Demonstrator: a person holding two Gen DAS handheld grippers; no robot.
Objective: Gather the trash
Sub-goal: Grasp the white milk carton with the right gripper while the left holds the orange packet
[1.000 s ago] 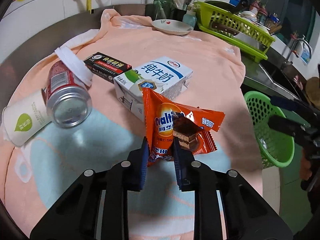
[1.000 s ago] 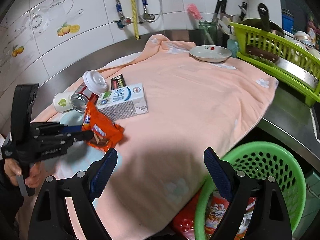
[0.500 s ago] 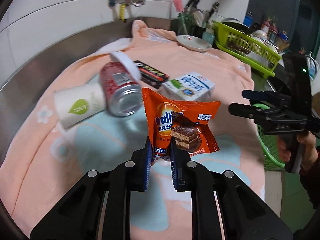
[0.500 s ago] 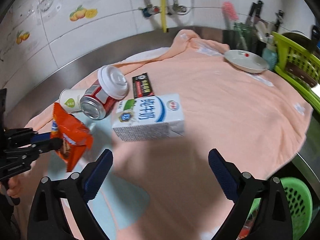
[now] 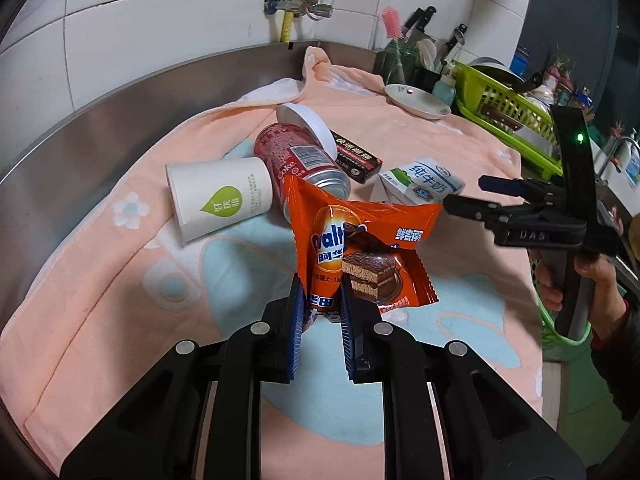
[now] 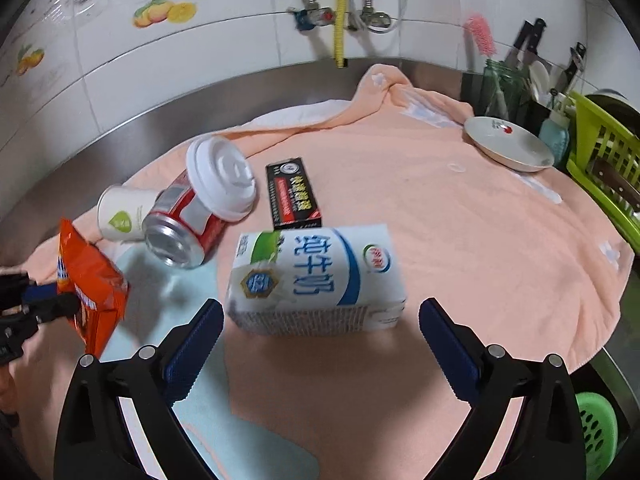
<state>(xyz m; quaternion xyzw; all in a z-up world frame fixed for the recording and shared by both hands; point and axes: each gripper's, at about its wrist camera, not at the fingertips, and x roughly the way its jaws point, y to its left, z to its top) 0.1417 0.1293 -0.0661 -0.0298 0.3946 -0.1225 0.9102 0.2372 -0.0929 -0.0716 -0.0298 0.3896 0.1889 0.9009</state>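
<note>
Orange snack wrapper [image 5: 360,252] clenched by its lower edge in left gripper [image 5: 320,312], lifted clear of peach towel [image 5: 460,152] on steel counter [image 5: 120,112], at frame centre in left view. Right gripper [image 6: 318,332] with jaws spread wide and empty, straddling milk carton [image 6: 316,280] without touching. By the look of it, well short of done: carton, red can [image 6: 182,232], paper cup [image 5: 220,200], white lid [image 6: 222,178] and black box [image 6: 292,196] all lying on towel; green basket [image 6: 596,436] at lower right, below counter edge. Legible: "valti" on wrapper, "Coke" on can, "纯牛奶" on carton, "DAS" on right gripper's body.
</note>
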